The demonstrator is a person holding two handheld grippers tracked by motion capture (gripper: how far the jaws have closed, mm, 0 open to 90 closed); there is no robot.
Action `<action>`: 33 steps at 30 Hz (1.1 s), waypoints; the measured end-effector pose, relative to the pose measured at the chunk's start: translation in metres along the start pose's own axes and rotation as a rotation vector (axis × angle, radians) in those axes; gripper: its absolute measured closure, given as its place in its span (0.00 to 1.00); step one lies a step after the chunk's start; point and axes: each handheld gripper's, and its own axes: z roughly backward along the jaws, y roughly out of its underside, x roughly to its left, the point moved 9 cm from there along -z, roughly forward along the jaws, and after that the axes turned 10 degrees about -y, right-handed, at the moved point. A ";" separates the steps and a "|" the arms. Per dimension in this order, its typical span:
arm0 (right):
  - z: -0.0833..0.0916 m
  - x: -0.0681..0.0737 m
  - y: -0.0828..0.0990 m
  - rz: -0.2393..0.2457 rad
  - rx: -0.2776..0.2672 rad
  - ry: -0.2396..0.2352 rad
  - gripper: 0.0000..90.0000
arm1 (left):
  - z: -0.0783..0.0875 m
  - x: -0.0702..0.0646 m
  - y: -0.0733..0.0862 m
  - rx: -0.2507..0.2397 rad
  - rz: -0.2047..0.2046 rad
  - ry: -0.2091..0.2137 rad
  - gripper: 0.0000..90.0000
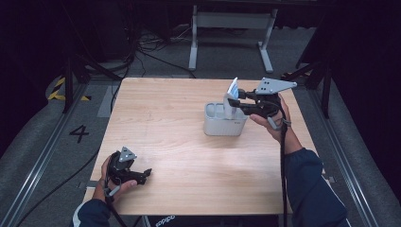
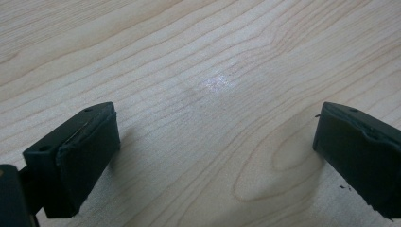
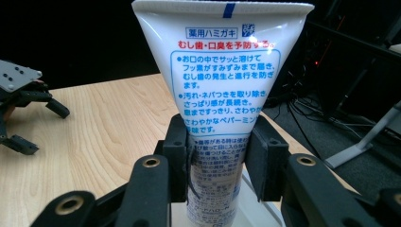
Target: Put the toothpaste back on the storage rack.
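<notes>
white toothpaste tube [image 3: 222,90], upright, apparently in grey holder [image 1: 222,126]

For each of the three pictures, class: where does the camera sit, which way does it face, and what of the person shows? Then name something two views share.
High view: above the person's side, facing forward and down on the table; both forearms show.
Left gripper view: on the left gripper, facing down at bare wood between open jaws.
Right gripper view: on the right gripper, facing the toothpaste tube it clamps.
Shared: the tube and the left gripper, in the high and right gripper views.
</notes>
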 end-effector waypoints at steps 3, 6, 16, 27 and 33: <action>-0.003 -0.004 0.003 -0.006 0.011 0.011 0.72 | 0.000 0.000 0.000 -0.001 0.001 0.002 0.02; -0.005 -0.008 0.006 -0.018 0.014 0.019 0.72 | 0.000 0.000 0.000 -0.001 0.000 0.002 0.02; -0.009 -0.019 0.015 -0.038 0.025 0.038 0.72 | 0.000 0.000 0.000 -0.001 0.000 0.002 0.02; -0.017 -0.026 0.023 -0.062 0.040 0.043 0.72 | 0.000 0.000 0.000 0.000 0.000 0.002 0.02; -0.021 -0.025 0.027 -0.060 0.051 0.039 0.72 | 0.000 0.000 0.000 0.000 0.001 0.002 0.02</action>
